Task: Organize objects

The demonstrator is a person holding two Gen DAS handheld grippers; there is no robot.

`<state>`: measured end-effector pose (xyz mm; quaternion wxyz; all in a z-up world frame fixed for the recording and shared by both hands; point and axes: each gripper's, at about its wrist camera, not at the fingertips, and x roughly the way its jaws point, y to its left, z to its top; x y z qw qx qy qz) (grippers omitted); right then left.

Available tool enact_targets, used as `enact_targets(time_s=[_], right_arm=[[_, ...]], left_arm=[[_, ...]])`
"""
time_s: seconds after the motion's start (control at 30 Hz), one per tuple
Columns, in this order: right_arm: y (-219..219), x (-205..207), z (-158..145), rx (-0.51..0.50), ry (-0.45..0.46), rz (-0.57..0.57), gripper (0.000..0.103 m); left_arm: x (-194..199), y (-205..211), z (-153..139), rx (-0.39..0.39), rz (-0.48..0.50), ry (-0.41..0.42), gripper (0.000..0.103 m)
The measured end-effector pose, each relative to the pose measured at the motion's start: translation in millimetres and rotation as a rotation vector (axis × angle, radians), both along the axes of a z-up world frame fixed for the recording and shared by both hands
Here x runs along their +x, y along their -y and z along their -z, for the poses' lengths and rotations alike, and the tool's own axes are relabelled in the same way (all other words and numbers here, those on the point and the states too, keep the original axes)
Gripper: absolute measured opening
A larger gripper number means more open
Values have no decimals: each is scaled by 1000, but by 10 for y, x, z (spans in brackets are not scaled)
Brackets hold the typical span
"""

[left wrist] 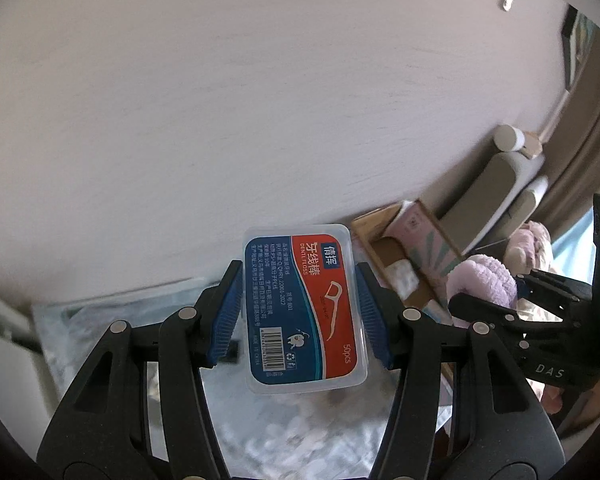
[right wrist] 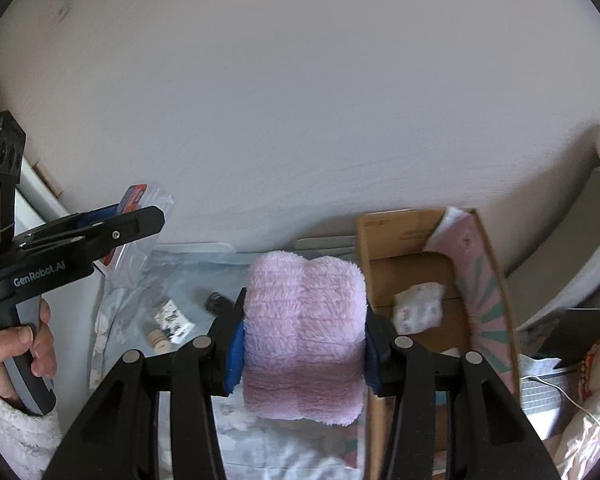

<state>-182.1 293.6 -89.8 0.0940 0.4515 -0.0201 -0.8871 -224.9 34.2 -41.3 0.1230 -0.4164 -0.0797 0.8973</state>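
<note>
My left gripper [left wrist: 298,312] is shut on a clear dental floss box [left wrist: 304,308] with a blue and red label, held in the air in front of a white wall. Its blue pads press on the box's two long sides. My right gripper [right wrist: 302,338] is shut on a folded pink fluffy towel [right wrist: 304,332], which bulges above and below the pads. In the right wrist view the left gripper [right wrist: 112,220] shows at the left, held by a hand [right wrist: 16,352], with the floss box [right wrist: 134,200] in it. The right gripper [left wrist: 512,288] with the pink towel [left wrist: 484,284] shows at the right of the left wrist view.
An open cardboard box [right wrist: 416,264] stands at the right below the wall, with a pink patterned pack [right wrist: 484,276] and a small white packet [right wrist: 418,308] in it. Below lies a pale plastic sheet [right wrist: 172,280] with a cork [right wrist: 158,340], a small printed packet [right wrist: 174,320] and a dark object [right wrist: 218,302]. Beige cushions [left wrist: 496,196] lean at the far right.
</note>
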Motion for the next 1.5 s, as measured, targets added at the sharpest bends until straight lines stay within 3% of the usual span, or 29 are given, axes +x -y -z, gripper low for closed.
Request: enact_targets(time_s=[0.27, 0.6, 1.03, 1.5], right_arm=[[-550, 5, -17, 0, 8, 90, 43], [-961, -12, 221, 1, 66, 152, 43], [-1201, -3, 715, -17, 171, 176, 43], [-1352, -48, 1103, -25, 248, 177, 43]], left_arm=[[-321, -573, -33, 6, 88, -3, 52], [-619, -1185, 91, -16, 182, 26, 52], [-935, -1756, 549, -50, 262, 109, 52], [-1084, -2112, 964, -82, 304, 168, 52]])
